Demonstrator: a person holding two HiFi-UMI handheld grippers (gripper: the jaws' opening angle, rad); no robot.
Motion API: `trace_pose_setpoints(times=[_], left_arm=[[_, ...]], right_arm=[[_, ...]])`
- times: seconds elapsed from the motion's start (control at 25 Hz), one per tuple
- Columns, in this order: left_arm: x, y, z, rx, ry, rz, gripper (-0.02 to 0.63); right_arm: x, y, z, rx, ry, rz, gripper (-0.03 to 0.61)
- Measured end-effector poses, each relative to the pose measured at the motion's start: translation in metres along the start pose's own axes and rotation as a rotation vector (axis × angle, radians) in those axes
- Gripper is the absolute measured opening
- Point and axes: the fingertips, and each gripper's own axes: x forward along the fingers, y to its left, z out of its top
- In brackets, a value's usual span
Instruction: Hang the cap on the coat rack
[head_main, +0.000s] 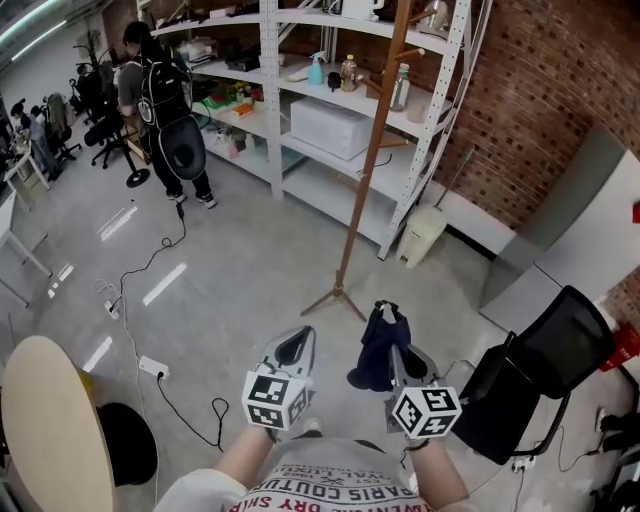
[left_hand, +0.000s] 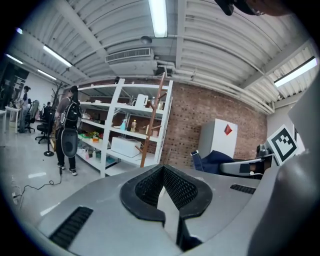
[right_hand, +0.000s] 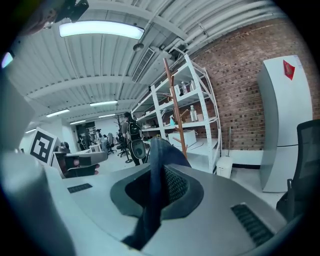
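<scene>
The dark navy cap (head_main: 380, 350) hangs from my right gripper (head_main: 392, 347), which is shut on its fabric. In the right gripper view the cap (right_hand: 156, 200) is pinched between the black pads and rises past the tips of the right gripper (right_hand: 160, 146). The wooden coat rack (head_main: 366, 170) stands on the floor just ahead, its base (head_main: 338, 296) a short way beyond both grippers, and the coat rack (right_hand: 176, 114) shows ahead in the right gripper view. My left gripper (head_main: 296, 347) is held beside the right one. Its left gripper (left_hand: 162, 168) pads meet with nothing between them.
White metal shelving (head_main: 330, 110) with bottles and boxes stands behind the rack against a brick wall. A person with a backpack (head_main: 165, 100) stands at the far left. A black office chair (head_main: 535, 375) is at the right, a round table (head_main: 45, 420) at the left, and cables (head_main: 152, 368) lie on the floor.
</scene>
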Motion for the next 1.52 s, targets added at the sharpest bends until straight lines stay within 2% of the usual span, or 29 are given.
trace_pose_setpoints(times=[0.32, 0.48, 0.64, 1.0, 1.28, 1.52], left_arm=[[0.051, 0.051, -0.002, -0.045, 0.036, 0.024, 0.006], [0.087, 0.061, 0.001, -0.039, 0.047, 0.049, 0.006], [0.129, 0.069, 0.02, -0.024, 0.024, 0.087, 0.006], [0.249, 0.061, 0.073, 0.011, -0.042, 0.162, 0.006], [0.319, 0.05, 0.087, 0.016, -0.05, 0.209, 0.006], [0.358, 0.045, 0.091, 0.029, -0.028, 0.201, 0.006]], right_arm=[[0.068, -0.015, 0.023, -0.002, 0.009, -0.007, 0.018], [0.107, -0.039, 0.032, 0.01, 0.011, 0.02, 0.018], [0.147, -0.063, 0.052, 0.003, 0.005, 0.07, 0.018], [0.228, -0.145, 0.108, -0.053, -0.003, 0.197, 0.018], [0.266, -0.206, 0.148, -0.068, -0.039, 0.261, 0.018], [0.289, -0.237, 0.19, -0.094, -0.104, 0.265, 0.018]])
